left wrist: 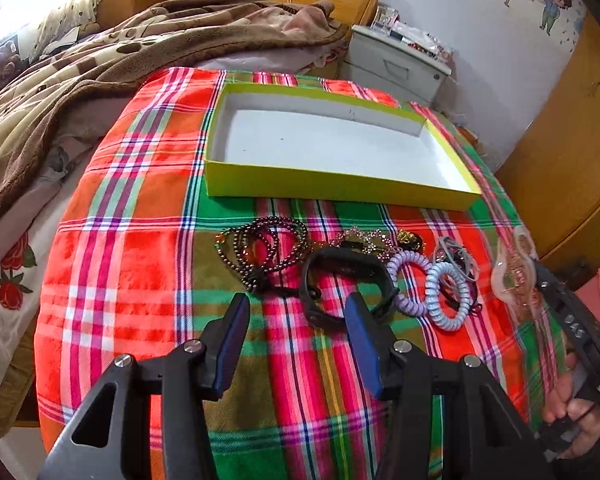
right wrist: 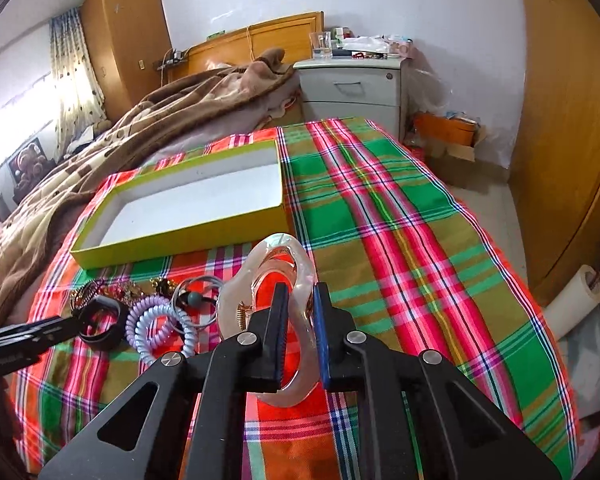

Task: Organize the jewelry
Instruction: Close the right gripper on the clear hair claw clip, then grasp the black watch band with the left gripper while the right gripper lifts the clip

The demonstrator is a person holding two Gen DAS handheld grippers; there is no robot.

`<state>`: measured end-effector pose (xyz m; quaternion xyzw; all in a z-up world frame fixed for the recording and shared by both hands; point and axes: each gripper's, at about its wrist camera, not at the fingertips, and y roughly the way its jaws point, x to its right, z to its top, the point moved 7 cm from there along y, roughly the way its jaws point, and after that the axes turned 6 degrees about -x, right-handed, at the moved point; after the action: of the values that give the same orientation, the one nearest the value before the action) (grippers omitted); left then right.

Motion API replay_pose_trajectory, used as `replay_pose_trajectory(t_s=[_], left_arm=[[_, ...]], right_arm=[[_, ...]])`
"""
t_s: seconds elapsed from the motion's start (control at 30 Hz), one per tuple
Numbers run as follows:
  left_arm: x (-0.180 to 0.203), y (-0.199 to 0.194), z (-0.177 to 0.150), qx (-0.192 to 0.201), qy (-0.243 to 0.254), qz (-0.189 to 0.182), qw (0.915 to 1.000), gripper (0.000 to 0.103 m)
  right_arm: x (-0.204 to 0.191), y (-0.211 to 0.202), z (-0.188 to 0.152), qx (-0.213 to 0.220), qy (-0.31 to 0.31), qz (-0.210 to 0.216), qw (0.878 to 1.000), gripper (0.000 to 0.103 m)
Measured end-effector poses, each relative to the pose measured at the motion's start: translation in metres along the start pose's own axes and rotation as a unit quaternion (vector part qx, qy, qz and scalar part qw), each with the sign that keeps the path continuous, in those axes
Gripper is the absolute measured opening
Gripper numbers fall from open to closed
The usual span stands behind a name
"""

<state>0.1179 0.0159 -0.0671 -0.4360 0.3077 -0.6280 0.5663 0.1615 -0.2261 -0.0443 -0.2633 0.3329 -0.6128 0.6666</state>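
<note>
Right claw (right wrist: 300, 320) grips clear bangle (right wrist: 270, 264) (left claw (left wrist: 296, 336) gapes)

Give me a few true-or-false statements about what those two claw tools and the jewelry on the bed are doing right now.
1. The right gripper is shut on the clear bangle. True.
2. The yellow box already holds jewelry. False: it is empty.
3. The left gripper grips the black band. False: it is open, holding nothing.
4. The spiral hair ties lie on the plaid cloth, outside the box. True.
5. The dark bead strands hang from a gripper. False: they lie on the cloth.
</note>
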Motion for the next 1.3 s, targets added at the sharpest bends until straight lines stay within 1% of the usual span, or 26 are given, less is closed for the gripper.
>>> replay_pose_trajectory(t_s=[0.03,0.1,0.2,0.23,0.33,0.37,0.6,0.63,0.67,0.73,0.77,0.83,0.9,0.97,1.03,1.07,1.17,1.2,1.27,1.3], left_arm=[[0.0,0.003,0.0,-0.006,-0.001,0.005,1.0,0.049],[0.003,0.007,0.001,-0.005,0.004,0.017,0.9998,0.049],[0.004,0.012,0.001,-0.011,0.007,0.032,0.9994,0.044],[0.003,0.014,0.001,-0.013,0.008,0.042,0.999,0.043],[-0.002,0.01,-0.002,-0.005,0.018,0.07,0.9974,0.043],[-0.004,0.009,-0.003,-0.007,0.02,0.076,0.9969,0.043],[-0.016,0.005,-0.003,-0.015,0.015,0.099,0.9949,0.043],[-0.014,0.005,-0.003,-0.017,0.016,0.102,0.9946,0.043],[-0.011,0.005,-0.004,-0.023,0.019,0.094,0.9951,0.043],[0.002,0.008,-0.008,-0.035,0.032,0.062,0.997,0.043],[0.005,0.01,-0.011,-0.042,0.035,0.062,0.9966,0.043],[0.006,0.01,-0.013,-0.037,0.035,0.07,0.9963,0.043],[0.005,0.01,-0.013,-0.038,0.03,0.067,0.9966,0.045],[0.001,0.012,-0.012,-0.039,0.033,0.079,0.9955,0.045],[-0.008,0.013,-0.009,-0.035,0.028,0.1,0.994,0.046],[-0.012,0.013,-0.007,-0.034,0.023,0.103,0.9938,0.046],[-0.017,0.013,-0.007,-0.04,0.019,0.097,0.9943,0.046],[-0.016,0.012,-0.008,-0.04,0.024,0.097,0.9942,0.043],[-0.012,0.011,-0.009,-0.037,0.032,0.091,0.9946,0.033],[-0.01,0.011,-0.01,-0.035,0.036,0.087,0.9949,0.023]], right_arm=[[0.001,0.0,0.001,0.001,0.001,0.001,1.0,0.013],[0.001,0.002,0.001,0.0,0.001,0.001,1.0,0.013],[0.001,0.004,0.0,-0.003,-0.001,0.009,1.0,0.013],[0.0,0.005,0.0,-0.003,-0.004,0.011,1.0,0.013],[-0.001,0.005,0.002,0.0,-0.006,0.018,1.0,0.013],[-0.001,0.005,0.002,0.001,-0.005,0.019,1.0,0.013],[-0.002,0.007,0.004,0.002,0.0,0.029,1.0,0.013],[-0.001,0.007,0.004,0.002,0.0,0.03,1.0,0.013],[-0.001,0.007,0.004,0.002,0.001,0.031,1.0,0.013],[0.0,0.007,0.004,0.002,0.003,0.03,1.0,0.013],[0.0,0.007,0.004,0.003,0.004,0.031,1.0,0.013],[0.001,0.007,0.004,0.002,0.006,0.032,0.999,0.013],[0.001,0.007,0.004,0.002,0.005,0.033,0.999,0.013],[0.001,0.007,0.004,0.002,0.003,0.034,0.999,0.013],[0.001,0.006,0.004,0.003,0.003,0.037,0.999,0.013],[0.001,0.006,0.004,0.003,0.003,0.037,0.999,0.013],[0.001,0.007,0.004,0.003,0.004,0.037,0.999,0.013],[0.001,0.007,0.004,0.003,0.005,0.038,0.999,0.013],[0.001,0.007,0.005,0.004,0.005,0.037,0.999,0.013],[0.0,0.006,0.005,0.004,0.005,0.037,0.999,0.013]])
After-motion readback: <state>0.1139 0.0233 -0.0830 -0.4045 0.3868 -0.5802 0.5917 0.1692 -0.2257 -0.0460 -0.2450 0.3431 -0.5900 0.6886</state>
